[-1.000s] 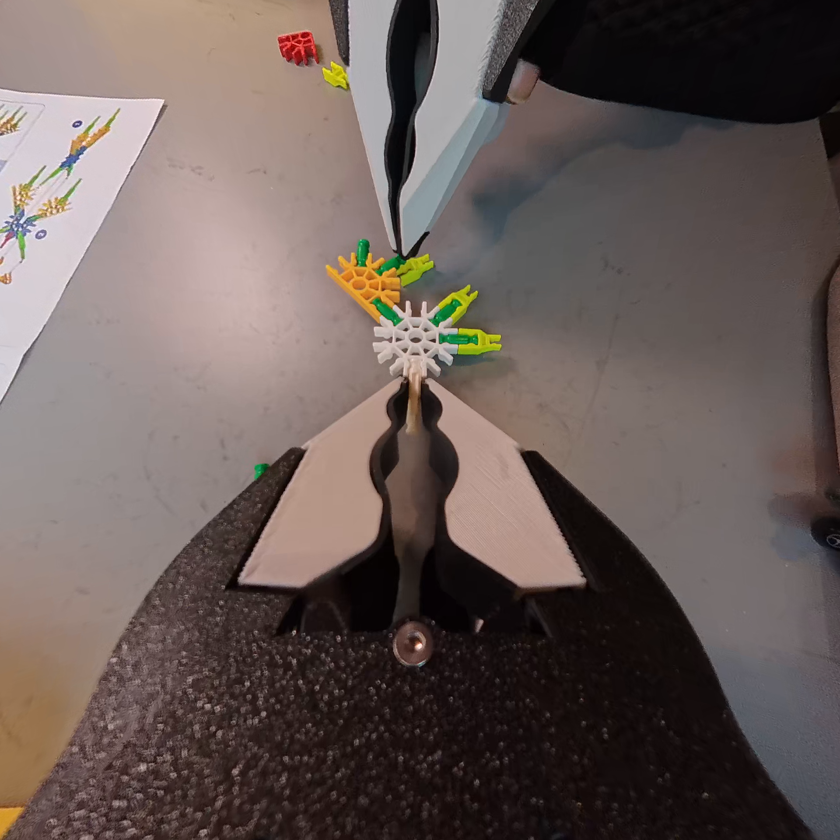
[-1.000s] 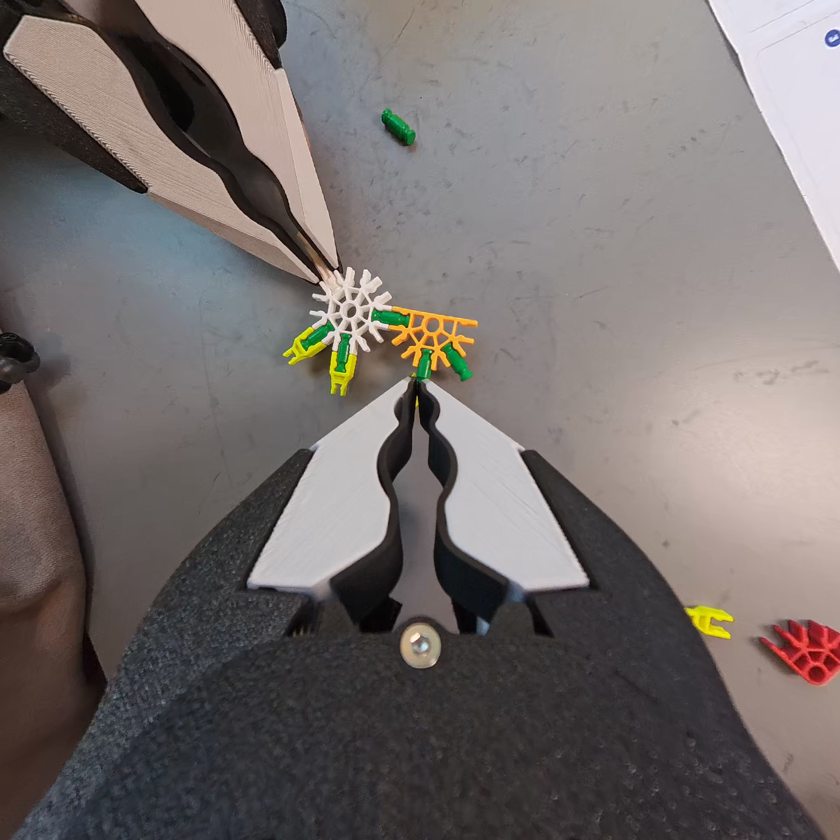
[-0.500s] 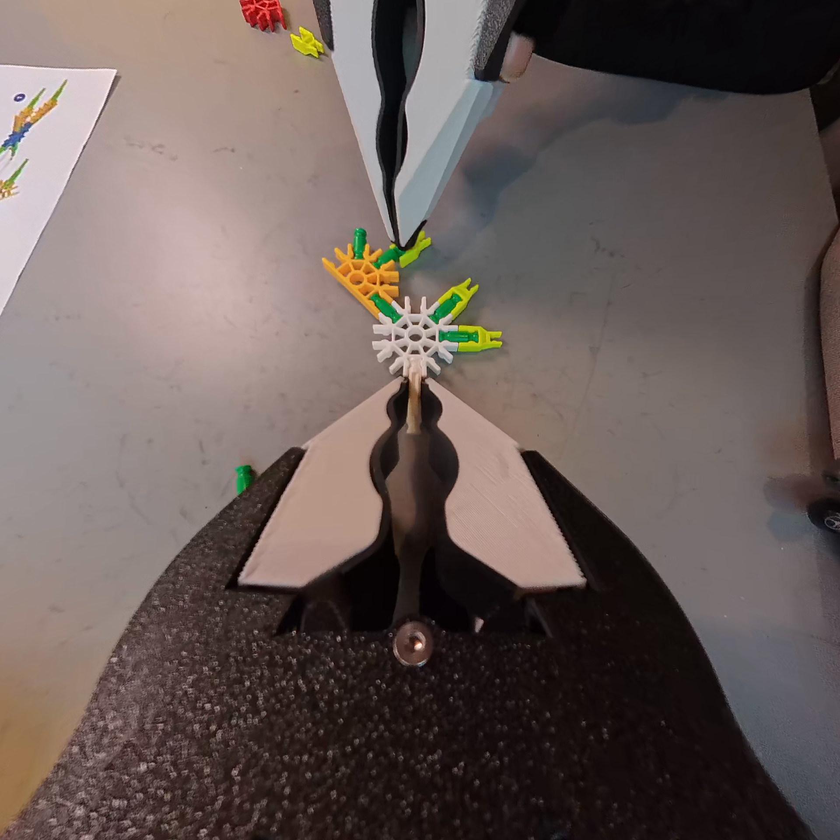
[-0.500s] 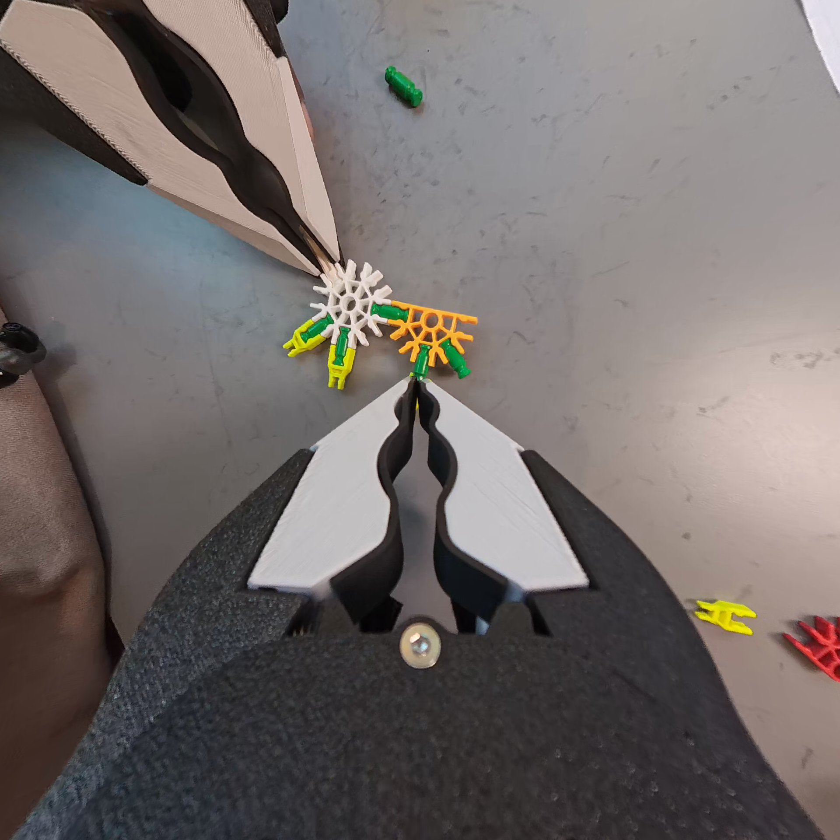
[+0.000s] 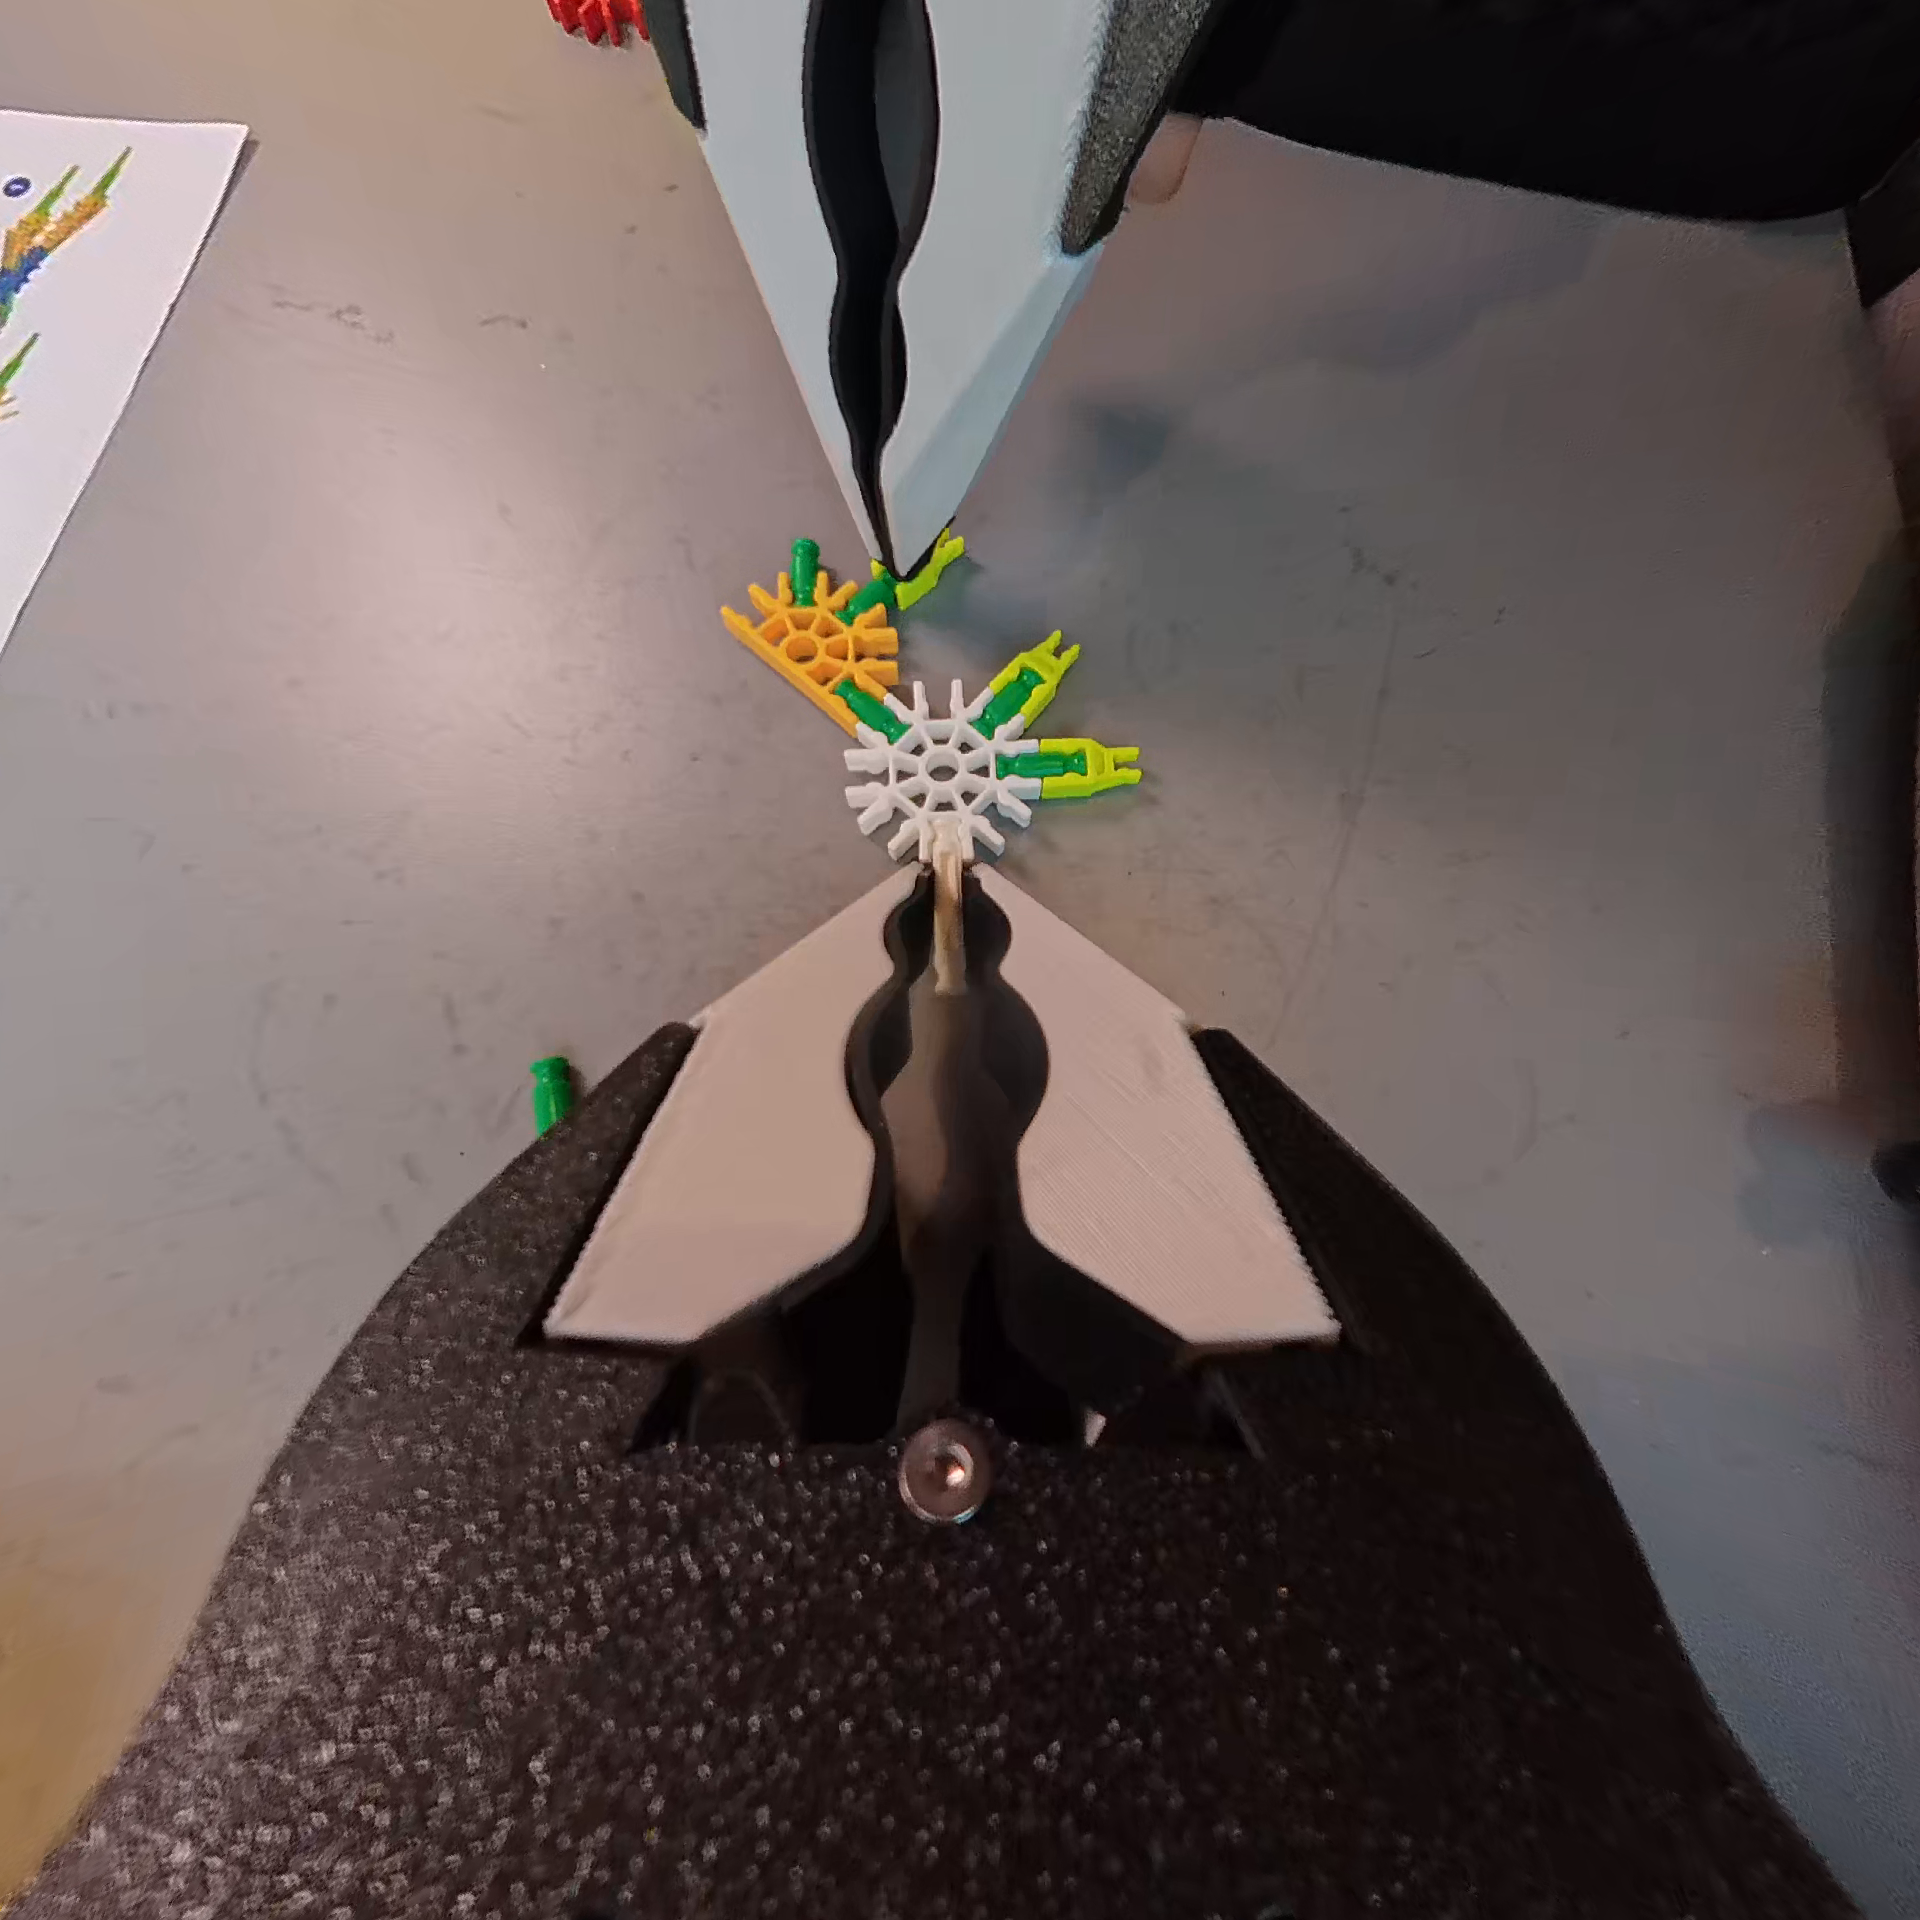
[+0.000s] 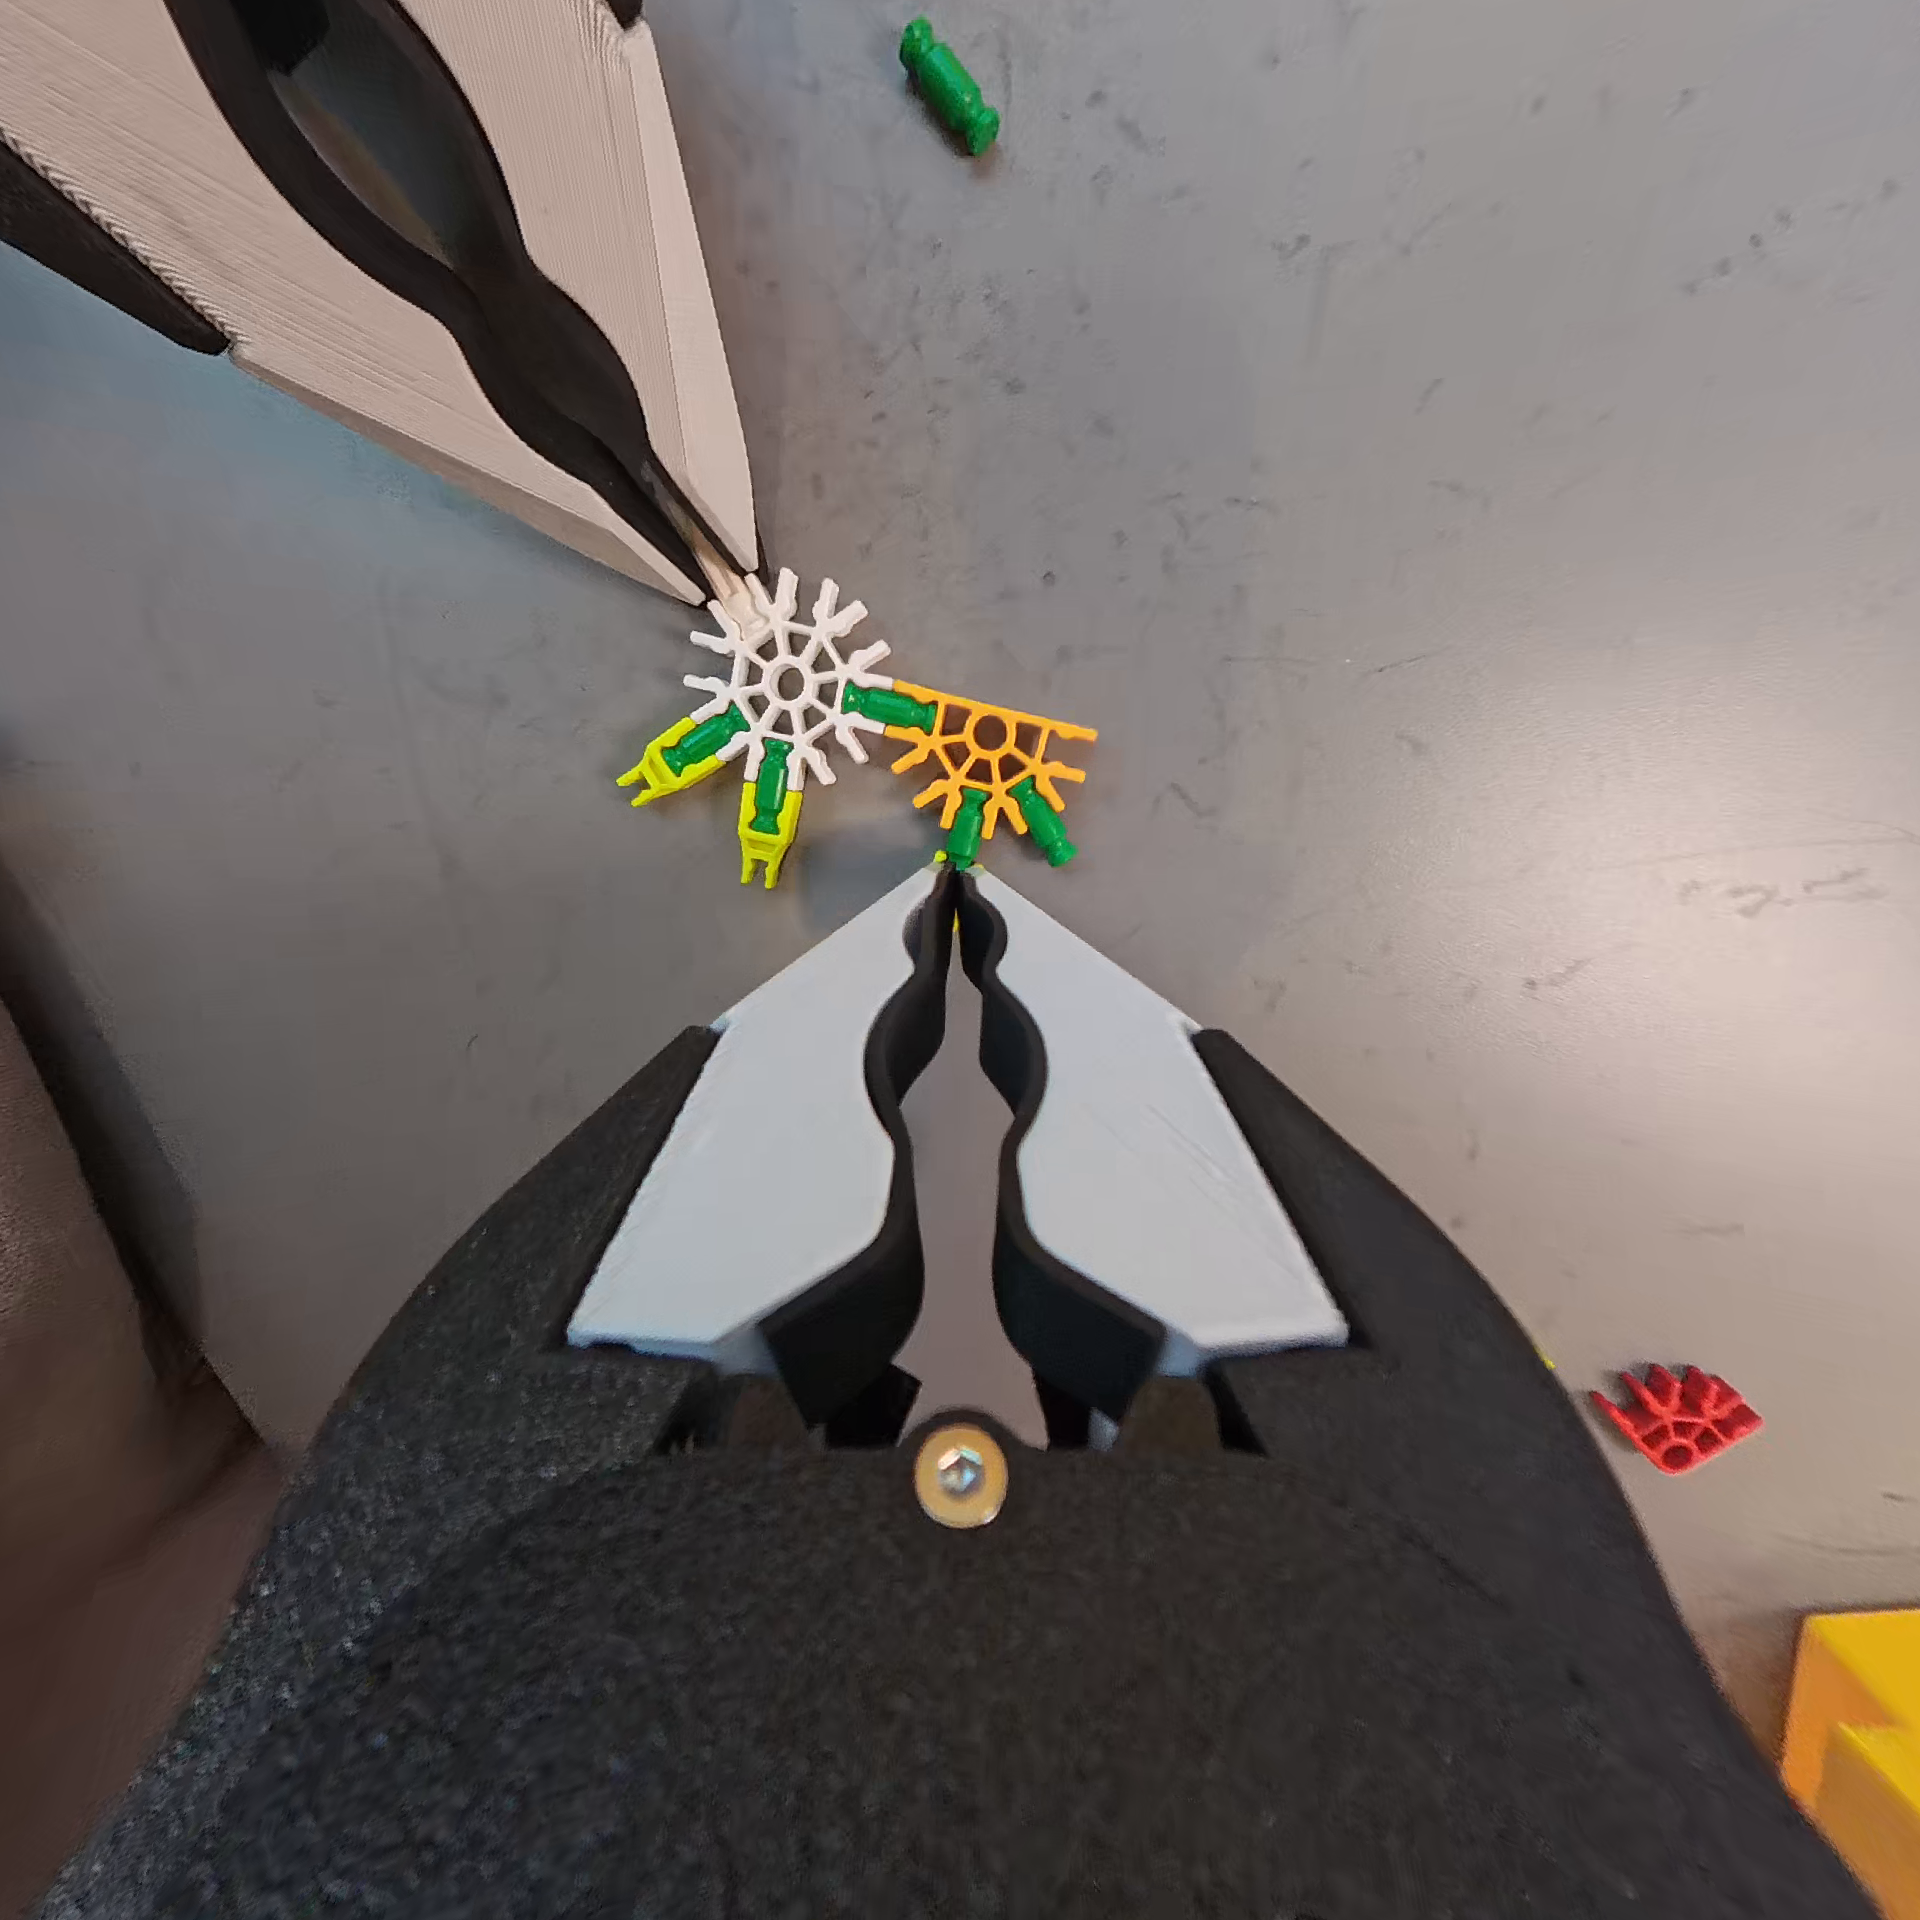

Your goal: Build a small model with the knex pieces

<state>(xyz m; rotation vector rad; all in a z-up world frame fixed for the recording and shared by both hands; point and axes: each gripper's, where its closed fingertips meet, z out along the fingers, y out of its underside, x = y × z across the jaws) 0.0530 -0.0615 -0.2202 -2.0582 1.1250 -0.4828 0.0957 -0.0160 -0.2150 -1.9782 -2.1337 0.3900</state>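
Small plastic construction-toy assembly flat on grey tabletop (image 5: 364,727), pinned between two grippers. Left gripper (image 5: 943,871) closed on a short cream rod (image 5: 948,914), the rod plugged into near edge of white snowflake connector (image 5: 940,771); same grip seen from right wrist view, tips at upper-left rim of snowflake (image 6: 788,681). Right gripper (image 6: 954,871) closed to a narrow pinch on a yellow-green clip (image 5: 925,566) at the end of a green rod (image 6: 968,826) coming out of orange fan connector (image 6: 987,753); clip mostly hidden by the tips in right wrist view, only a sliver showing. Orange fan (image 5: 821,644) joined to snowflake by one short green rod (image 6: 888,709). Two more green rods with yellow-green clips (image 5: 1086,769) sticking out of snowflake on side away from the orange piece. Second green rod (image 6: 1042,821) in orange fan, free end bare, just beside right gripper tips. Assembly directly ahead of both sets of tips, touching both, grippers facing each other from opposite ends. Loose green rod (image 6: 948,88) on table well apart from assembly, also seen beside left gripper body (image 5: 549,1091). Red fan connector (image 6: 1675,1418) lying to right of right gripper body. Yellow block (image 6: 1849,1745) at lower right corner, partly cut off. Printed instruction sheet (image 5: 94,312) at left edge of left wrist view. Fingertip (image 5: 1158,171) of person on right gripper housing, dark sleeve (image 5: 1558,94) behind.
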